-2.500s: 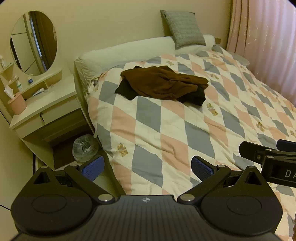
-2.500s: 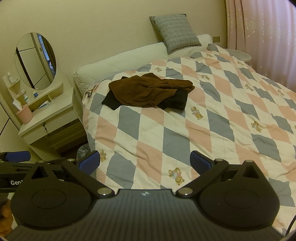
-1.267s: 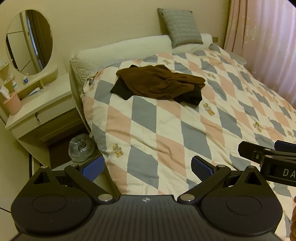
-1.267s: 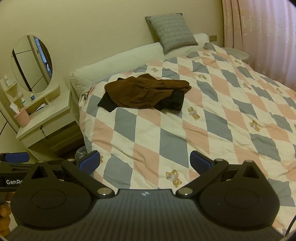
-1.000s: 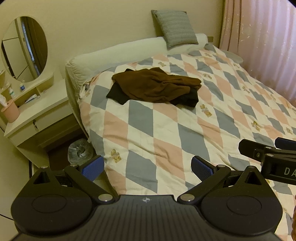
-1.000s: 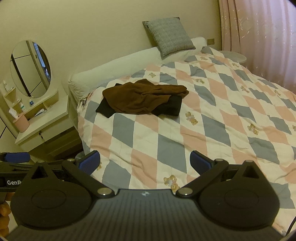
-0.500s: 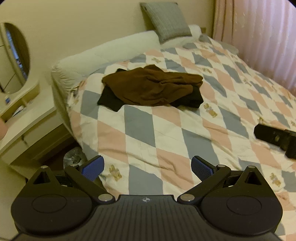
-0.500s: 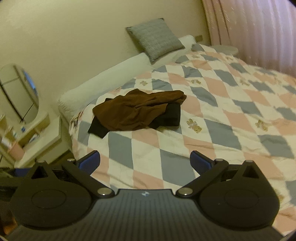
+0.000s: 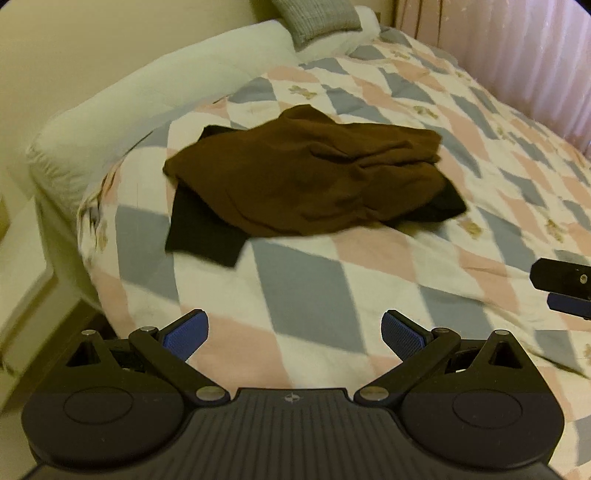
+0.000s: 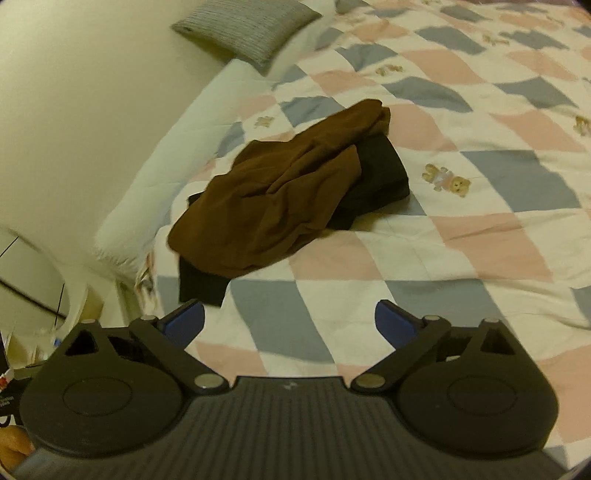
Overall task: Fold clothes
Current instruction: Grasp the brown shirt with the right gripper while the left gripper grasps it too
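A crumpled brown garment (image 9: 306, 177) (image 10: 273, 195) lies on the bed, draped over a black garment (image 9: 201, 234) (image 10: 376, 173) that sticks out at both ends. My left gripper (image 9: 293, 334) is open over the quilt, a short way in front of the pile, with nothing between its fingers. My right gripper (image 10: 288, 321) is open too, near the pile's lower end, and holds nothing. The right gripper's finger (image 9: 561, 282) shows at the right edge of the left wrist view.
The bed carries a checked quilt (image 9: 369, 266) in pink, grey and white with small bears. A white padded headboard (image 9: 147, 92) and a grey cushion (image 10: 243, 26) lie behind the pile. A white vanity (image 9: 22, 258) stands left of the bed, pink curtains (image 9: 517, 44) on the far side.
Both grippers have moved forward toward the clothes pile, which looks much larger now. The right view has tilted. Both stay open and the clothes have not moved.
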`<action>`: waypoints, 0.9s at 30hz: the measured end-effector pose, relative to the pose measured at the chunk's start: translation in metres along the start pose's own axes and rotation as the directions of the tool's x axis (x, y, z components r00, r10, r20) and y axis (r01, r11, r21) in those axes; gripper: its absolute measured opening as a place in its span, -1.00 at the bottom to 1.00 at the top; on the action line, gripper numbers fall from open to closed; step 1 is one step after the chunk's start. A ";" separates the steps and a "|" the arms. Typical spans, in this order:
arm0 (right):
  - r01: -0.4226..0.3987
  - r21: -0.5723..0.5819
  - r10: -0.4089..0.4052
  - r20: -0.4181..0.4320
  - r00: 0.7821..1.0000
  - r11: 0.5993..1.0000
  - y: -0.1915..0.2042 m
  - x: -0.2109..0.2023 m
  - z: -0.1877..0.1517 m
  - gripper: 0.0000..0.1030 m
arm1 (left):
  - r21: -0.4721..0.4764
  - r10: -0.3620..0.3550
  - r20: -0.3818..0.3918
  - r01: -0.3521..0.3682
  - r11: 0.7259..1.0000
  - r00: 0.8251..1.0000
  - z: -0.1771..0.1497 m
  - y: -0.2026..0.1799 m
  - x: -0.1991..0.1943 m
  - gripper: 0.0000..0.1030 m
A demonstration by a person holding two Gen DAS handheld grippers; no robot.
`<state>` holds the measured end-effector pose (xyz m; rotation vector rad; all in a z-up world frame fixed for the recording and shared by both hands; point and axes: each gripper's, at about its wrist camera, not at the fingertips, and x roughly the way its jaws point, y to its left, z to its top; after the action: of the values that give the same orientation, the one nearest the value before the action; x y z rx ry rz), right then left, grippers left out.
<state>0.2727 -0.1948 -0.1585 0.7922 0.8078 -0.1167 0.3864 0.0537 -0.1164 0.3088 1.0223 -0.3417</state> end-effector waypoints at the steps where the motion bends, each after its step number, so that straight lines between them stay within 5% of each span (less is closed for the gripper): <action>1: 0.009 0.013 -0.009 0.001 1.000 1.000 0.001 0.010 0.004 0.80 | 0.012 -0.006 -0.005 0.007 1.000 1.000 0.009 0.009 0.011 0.99; 7: 0.053 0.070 -0.054 0.018 0.998 0.996 0.002 0.055 0.025 0.61 | 0.092 -0.064 -0.001 0.064 0.994 0.998 0.056 0.028 0.064 0.95; 10: 0.048 0.097 -0.053 0.044 0.998 0.994 -0.002 0.071 0.034 0.30 | 0.147 -0.089 0.013 0.086 0.985 0.996 0.074 0.024 0.087 0.92; 12: 0.034 0.115 -0.042 0.062 0.997 0.993 -0.007 0.084 0.039 -0.23 | 0.186 -0.100 0.023 0.094 0.978 0.995 0.084 0.019 0.103 0.79; 14: 0.034 0.125 -0.043 0.077 0.996 0.992 -0.011 0.095 0.043 -0.36 | 0.225 -0.108 0.037 0.097 0.970 0.994 0.095 0.015 0.119 0.61; 17: 0.038 0.147 -0.055 0.110 0.992 0.988 -0.018 0.113 0.049 -0.36 | 0.274 -0.116 0.063 0.094 0.957 0.991 0.112 0.011 0.141 0.50; 22: 0.052 0.174 -0.086 0.194 0.977 0.983 -0.029 0.132 0.063 -0.31 | 0.333 -0.125 0.138 0.073 0.940 0.983 0.138 0.012 0.166 0.80; 25: 0.079 0.180 -0.122 0.238 0.964 0.980 -0.034 0.141 0.074 0.02 | 0.373 -0.133 0.157 0.066 0.925 0.979 0.146 0.011 0.180 0.83; 27: 0.091 0.190 -0.140 0.261 0.955 0.977 -0.040 0.149 0.082 0.04 | 0.401 -0.139 0.166 0.062 0.914 0.976 0.150 0.010 0.190 0.90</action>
<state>0.4117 -0.2491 -0.2495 0.8731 0.5862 -0.3993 0.5978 -0.0231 -0.2077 0.5766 0.7754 -0.6634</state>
